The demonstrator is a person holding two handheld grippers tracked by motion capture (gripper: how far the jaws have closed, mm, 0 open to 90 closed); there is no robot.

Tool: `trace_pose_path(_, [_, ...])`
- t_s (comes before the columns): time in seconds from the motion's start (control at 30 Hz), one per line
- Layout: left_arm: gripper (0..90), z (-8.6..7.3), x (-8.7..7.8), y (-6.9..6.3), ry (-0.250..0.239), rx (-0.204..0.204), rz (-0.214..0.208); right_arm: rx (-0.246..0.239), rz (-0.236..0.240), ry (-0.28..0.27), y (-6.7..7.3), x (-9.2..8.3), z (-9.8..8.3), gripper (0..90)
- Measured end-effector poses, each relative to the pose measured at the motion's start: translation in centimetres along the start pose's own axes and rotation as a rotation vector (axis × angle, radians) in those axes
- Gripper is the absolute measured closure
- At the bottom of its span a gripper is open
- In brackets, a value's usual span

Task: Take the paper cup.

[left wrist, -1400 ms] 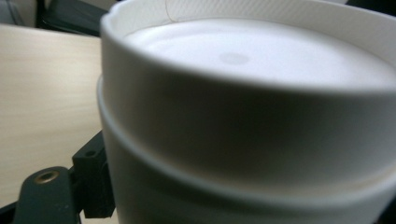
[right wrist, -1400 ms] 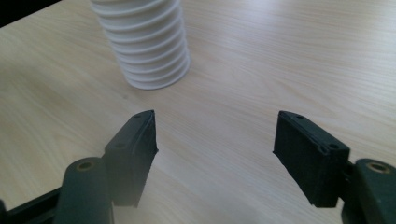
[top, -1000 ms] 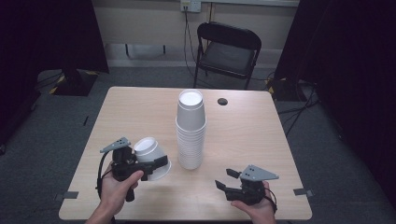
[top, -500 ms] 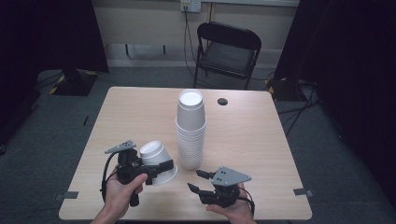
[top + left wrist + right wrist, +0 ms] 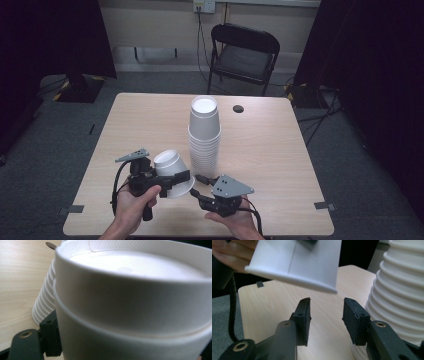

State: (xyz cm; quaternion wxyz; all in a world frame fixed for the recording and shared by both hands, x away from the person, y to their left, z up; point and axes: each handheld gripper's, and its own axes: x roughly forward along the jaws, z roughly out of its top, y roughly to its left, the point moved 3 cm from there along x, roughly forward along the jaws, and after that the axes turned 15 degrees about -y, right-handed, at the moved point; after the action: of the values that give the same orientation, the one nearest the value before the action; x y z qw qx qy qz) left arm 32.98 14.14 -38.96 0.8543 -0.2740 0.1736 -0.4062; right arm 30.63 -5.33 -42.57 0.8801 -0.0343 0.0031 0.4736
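A tall stack of upturned white foam cups (image 5: 204,135) stands mid-table. My left gripper (image 5: 176,179) is shut on a single white cup (image 5: 170,167), held tilted just above the table's front left. That cup (image 5: 135,302) looms close in the left gripper view, with one black finger (image 5: 51,336) against its side and the stack (image 5: 46,300) behind. My right gripper (image 5: 196,187) points left at the held cup from close by. Its jaws (image 5: 326,320) have just been closing and stand apart with nothing between them. The cup's rim (image 5: 297,277) hangs just above them, and the stack (image 5: 402,297) rises at the right.
A small dark disc (image 5: 238,108) lies on the wooden table (image 5: 280,165) behind the stack. A black folding chair (image 5: 245,52) stands beyond the far edge. Dark curtains flank both sides.
My right gripper has slid left from the front right of the table to just beside the held cup, and its jaws have narrowed. The left gripper and its cup have barely shifted.
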Motion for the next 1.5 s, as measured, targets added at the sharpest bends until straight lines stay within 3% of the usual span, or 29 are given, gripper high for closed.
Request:
trace_pose_path(0.27, [15.8,-0.2,0.3,0.0,0.017,-0.095,-0.029,-0.014,-0.025,-0.057,0.4,1.1,0.4,62.0])
trace_pose_path(0.53, [15.8,-0.3,0.4,-0.2,0.025,-0.135,-0.053,-0.019,-0.035,-0.111,0.1,1.7,0.7,66.4])
trace_pose_path(0.7, [15.8,-0.4,0.5,-0.3,0.031,-0.177,-0.072,-0.045,-0.056,-0.157,0.2,2.0,0.9,70.1])
trace_pose_path(1.0, [15.5,-0.6,0.7,-0.3,0.043,-0.186,-0.092,-0.034,-0.061,-0.169,0.2,1.9,0.9,76.0])
trace_pose_path(1.2, [14.3,-0.7,0.8,-0.4,0.014,-0.199,-0.126,-0.019,-0.055,-0.195,0.0,1.8,1.1,79.6])
trace_pose_path(1.3, [14.1,-0.6,0.8,-0.4,0.001,-0.191,-0.141,-0.023,-0.051,-0.202,-0.1,1.7,1.3,81.0])
trace_pose_path(1.43, [14.5,-0.3,0.6,-0.4,-0.027,-0.143,-0.157,-0.034,-0.055,-0.198,-0.3,1.5,1.5,82.6])
trace_pose_path(1.5, [14.5,-0.2,0.6,-0.4,-0.041,-0.152,-0.156,-0.027,-0.046,-0.197,-0.4,1.4,1.7,83.2])
